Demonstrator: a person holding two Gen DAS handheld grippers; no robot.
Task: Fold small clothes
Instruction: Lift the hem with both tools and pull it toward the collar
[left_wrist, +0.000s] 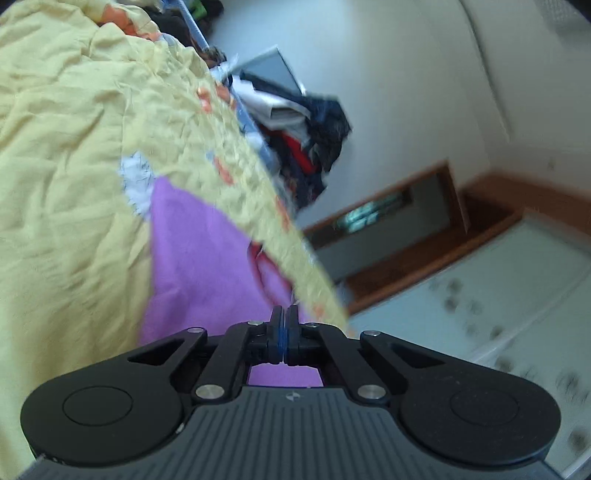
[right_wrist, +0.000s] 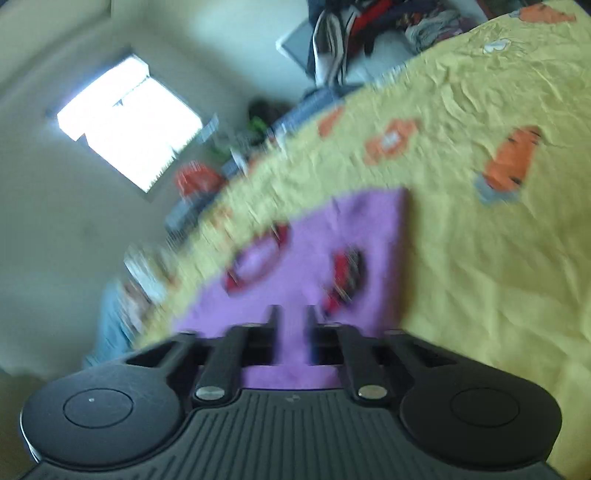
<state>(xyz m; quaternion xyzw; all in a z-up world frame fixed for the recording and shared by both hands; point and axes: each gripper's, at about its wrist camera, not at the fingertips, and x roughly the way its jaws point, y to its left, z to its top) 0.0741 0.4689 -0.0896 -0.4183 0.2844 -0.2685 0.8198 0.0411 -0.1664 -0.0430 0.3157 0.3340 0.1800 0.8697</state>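
A small purple garment (left_wrist: 199, 240) with red prints lies flat on a yellow bedsheet (left_wrist: 59, 155). In the left wrist view my left gripper (left_wrist: 283, 332) hovers over the garment's near edge, its blue-padded fingers pressed together; I see no cloth between them. The right wrist view is blurred. There the purple garment (right_wrist: 332, 236) spreads just ahead of my right gripper (right_wrist: 291, 321), whose fingers stand a narrow gap apart over the cloth with nothing held. Two red prints (right_wrist: 343, 273) show on the garment.
The yellow bedsheet (right_wrist: 498, 258) carries orange patterns. A heap of dark and red clothes (left_wrist: 306, 133) sits past the bed's edge. Beyond lie a wooden-framed opening (left_wrist: 399, 221), a tiled floor (left_wrist: 498, 295) and a bright window (right_wrist: 129, 125).
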